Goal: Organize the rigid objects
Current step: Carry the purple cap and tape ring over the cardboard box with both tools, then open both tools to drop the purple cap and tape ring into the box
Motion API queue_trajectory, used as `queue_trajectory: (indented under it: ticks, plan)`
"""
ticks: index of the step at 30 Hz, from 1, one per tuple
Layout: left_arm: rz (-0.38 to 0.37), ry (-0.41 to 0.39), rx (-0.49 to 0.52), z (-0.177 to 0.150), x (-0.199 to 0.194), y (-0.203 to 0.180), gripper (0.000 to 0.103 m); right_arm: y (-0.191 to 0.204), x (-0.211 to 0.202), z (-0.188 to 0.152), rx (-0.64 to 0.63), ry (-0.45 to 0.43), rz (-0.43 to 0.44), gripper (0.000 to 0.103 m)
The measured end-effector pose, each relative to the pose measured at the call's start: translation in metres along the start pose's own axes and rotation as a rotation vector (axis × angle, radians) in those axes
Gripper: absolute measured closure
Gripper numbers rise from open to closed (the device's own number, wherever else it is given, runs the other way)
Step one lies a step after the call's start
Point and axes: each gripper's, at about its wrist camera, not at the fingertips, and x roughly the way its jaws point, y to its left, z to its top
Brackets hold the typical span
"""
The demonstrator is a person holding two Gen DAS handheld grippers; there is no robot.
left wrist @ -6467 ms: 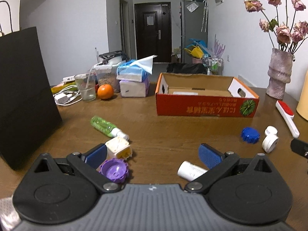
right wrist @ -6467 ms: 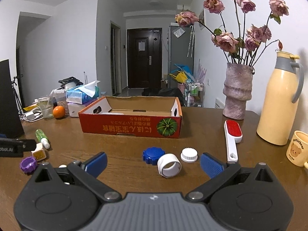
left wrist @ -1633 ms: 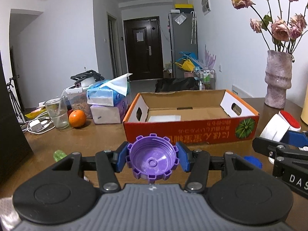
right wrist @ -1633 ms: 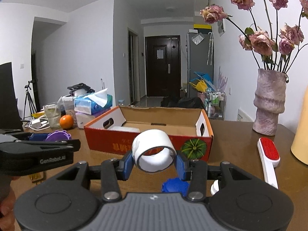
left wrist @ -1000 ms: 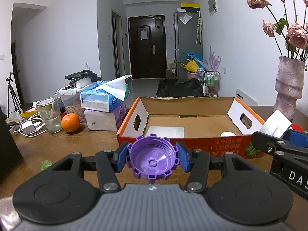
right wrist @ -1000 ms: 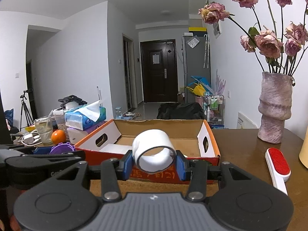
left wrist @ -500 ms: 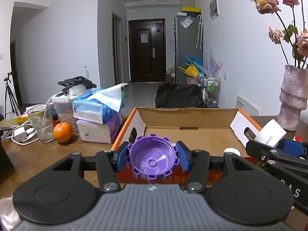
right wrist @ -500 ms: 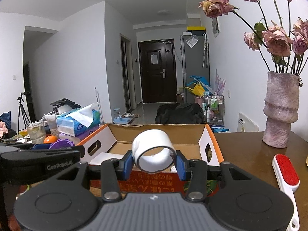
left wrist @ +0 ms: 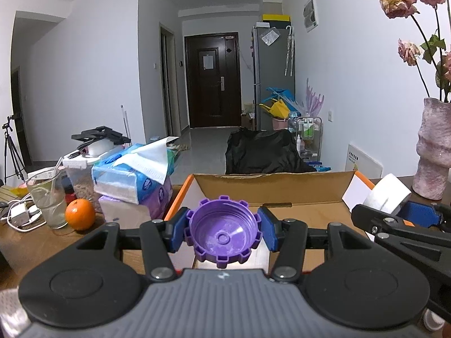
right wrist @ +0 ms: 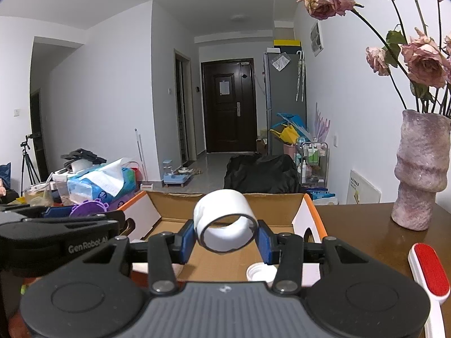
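- The left gripper (left wrist: 223,232) is gripping a purple cap (left wrist: 222,236) above the cardboard box (left wrist: 304,214).
- The right gripper (right wrist: 225,238) is clamping a white ring (right wrist: 225,225) above the box.
- Next, seemingly: lowering, releasing both inside.

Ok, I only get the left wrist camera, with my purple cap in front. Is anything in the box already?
Observer: Yes. The right wrist view shows a white cap lying on the floor of the box, near its right wall.
Operator: And what's the white thing in the other gripper?
Observer: A ring. It's hollow and you can see right through it. The right gripper is shut on its sides.
Operator: Is there other stuff over on that side?
Observer: A red brush lies on the table, to the right of the box.
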Motion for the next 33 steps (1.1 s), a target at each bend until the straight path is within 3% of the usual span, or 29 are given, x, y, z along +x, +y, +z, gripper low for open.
queue_trajectory:
  ticks: [29, 31, 32, 33]
  plan:
    - [0.016, 0.019, 0.039, 0.018, 0.075, -0.006, 0.048, -0.004, 0.063, 0.012, -0.047, 0.054, -0.043, 0.058]
    - [0.021, 0.021, 0.040, 0.018, 0.076, -0.005, 0.041, -0.006, 0.064, 0.013, -0.042, 0.060, -0.044, 0.057]
    - [0.024, 0.021, 0.036, 0.018, 0.076, -0.004, 0.030, -0.007, 0.064, 0.013, -0.039, 0.059, -0.049, 0.053]
    - [0.032, 0.018, 0.030, 0.018, 0.076, -0.002, 0.017, -0.007, 0.064, 0.014, -0.040, 0.060, -0.054, 0.041]
